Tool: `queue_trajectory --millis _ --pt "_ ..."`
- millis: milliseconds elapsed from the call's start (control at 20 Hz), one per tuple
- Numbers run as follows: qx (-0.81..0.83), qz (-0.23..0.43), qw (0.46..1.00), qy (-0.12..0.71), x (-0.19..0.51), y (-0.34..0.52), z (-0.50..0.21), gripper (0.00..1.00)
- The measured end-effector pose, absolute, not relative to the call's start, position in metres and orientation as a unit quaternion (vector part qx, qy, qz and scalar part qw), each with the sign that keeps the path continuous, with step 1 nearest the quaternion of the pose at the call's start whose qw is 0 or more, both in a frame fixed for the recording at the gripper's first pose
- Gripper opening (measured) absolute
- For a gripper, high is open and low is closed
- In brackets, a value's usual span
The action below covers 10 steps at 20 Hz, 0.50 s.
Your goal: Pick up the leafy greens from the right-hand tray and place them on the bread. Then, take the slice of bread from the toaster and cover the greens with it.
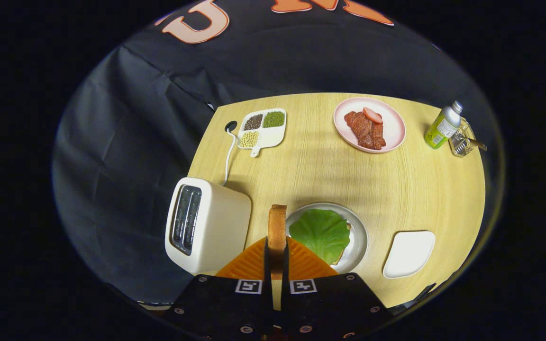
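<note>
1. Holding the slice of bread (277,227) on edge, our gripper (277,258) has its fingers closed almost together, both pressing the slice's flat faces, with the slice standing up between and beyond them.
2. We see the leafy greens (321,233) already lying on the lower bread on the grey plate (361,237), just to the right of the held slice; the toaster (204,225) sits to the left.
3. We judge the chief risk is the slice landing on edge or askew, since it is vertical and must be laid flat over the greens.
4. Releasing too high could let it bounce off the plate onto the table (320,170).
5. Dragging it sideways could push the greens off the lower bread.
</note>
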State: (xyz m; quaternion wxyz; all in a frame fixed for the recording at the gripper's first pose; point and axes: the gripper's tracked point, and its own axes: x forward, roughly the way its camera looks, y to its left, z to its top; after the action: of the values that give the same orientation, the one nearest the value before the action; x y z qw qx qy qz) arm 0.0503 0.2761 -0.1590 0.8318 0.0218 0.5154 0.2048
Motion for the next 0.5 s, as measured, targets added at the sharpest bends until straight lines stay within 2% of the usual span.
queue_trajectory --millis 500 --pt "0.066 0.232 0.804 0.543 0.051 0.252 -0.23 0.07"
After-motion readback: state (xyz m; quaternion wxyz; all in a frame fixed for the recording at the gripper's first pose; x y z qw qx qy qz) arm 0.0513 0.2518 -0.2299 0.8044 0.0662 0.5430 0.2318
